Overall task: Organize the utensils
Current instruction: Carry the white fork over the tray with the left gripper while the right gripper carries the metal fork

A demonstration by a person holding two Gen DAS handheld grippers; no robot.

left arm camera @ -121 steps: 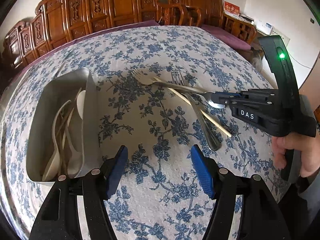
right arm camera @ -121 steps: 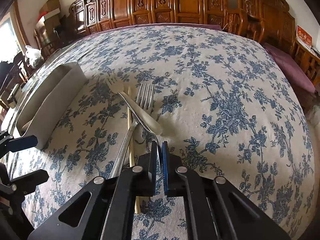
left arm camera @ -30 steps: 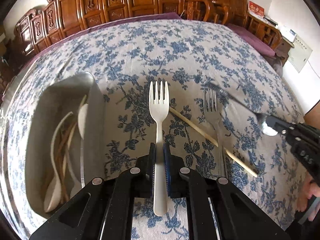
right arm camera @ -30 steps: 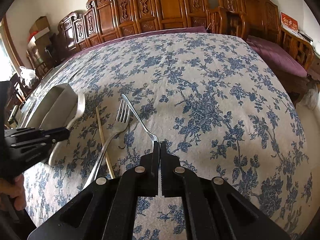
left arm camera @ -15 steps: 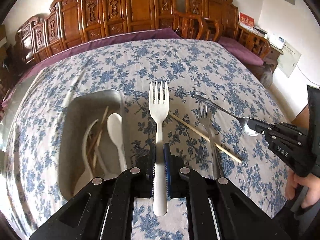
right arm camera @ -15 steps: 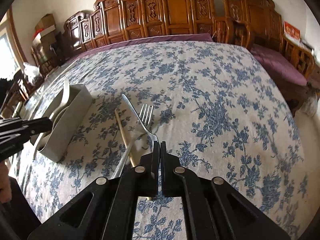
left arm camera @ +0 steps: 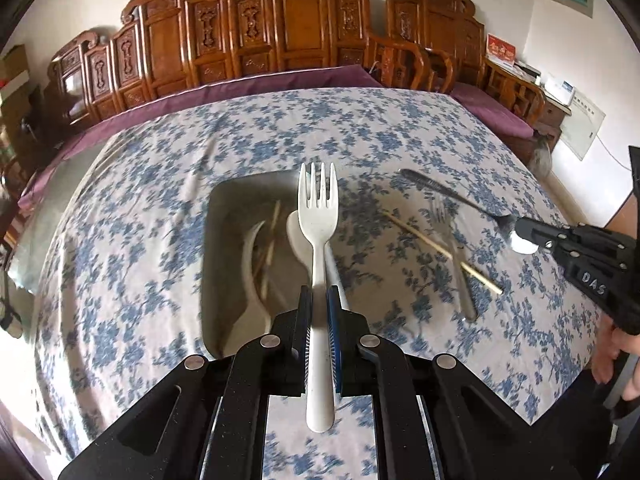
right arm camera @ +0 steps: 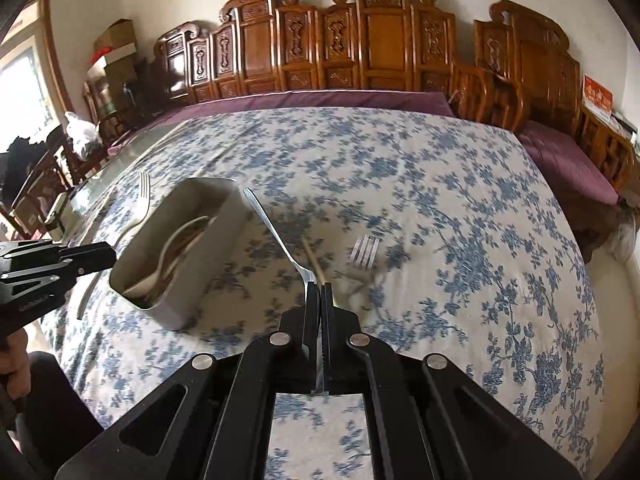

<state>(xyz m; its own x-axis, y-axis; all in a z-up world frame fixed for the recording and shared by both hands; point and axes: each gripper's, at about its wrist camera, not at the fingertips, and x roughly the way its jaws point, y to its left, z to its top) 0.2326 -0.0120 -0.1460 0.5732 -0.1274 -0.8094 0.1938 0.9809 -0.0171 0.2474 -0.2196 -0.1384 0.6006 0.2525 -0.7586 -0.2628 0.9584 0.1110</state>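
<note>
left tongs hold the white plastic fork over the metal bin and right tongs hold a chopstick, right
Not quite. The right tongs hold a metal spoon, as the right wrist view shows; the chopstick lies on the tablecloth. The left tongs do hold the white plastic fork over the metal bin.

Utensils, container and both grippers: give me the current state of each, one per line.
left gripper: shut on the white plastic fork.
white plastic fork: held off the table, tines forward, above the metal container.
right gripper: shut on the metal spoon.
metal spoon: lifted, held by its bowl end, handle forward.
metal container: on the tablecloth, holding white utensils and chopsticks.
metal fork: lying on the tablecloth.
chopstick: lying on the tablecloth, crossing the metal fork.
</note>
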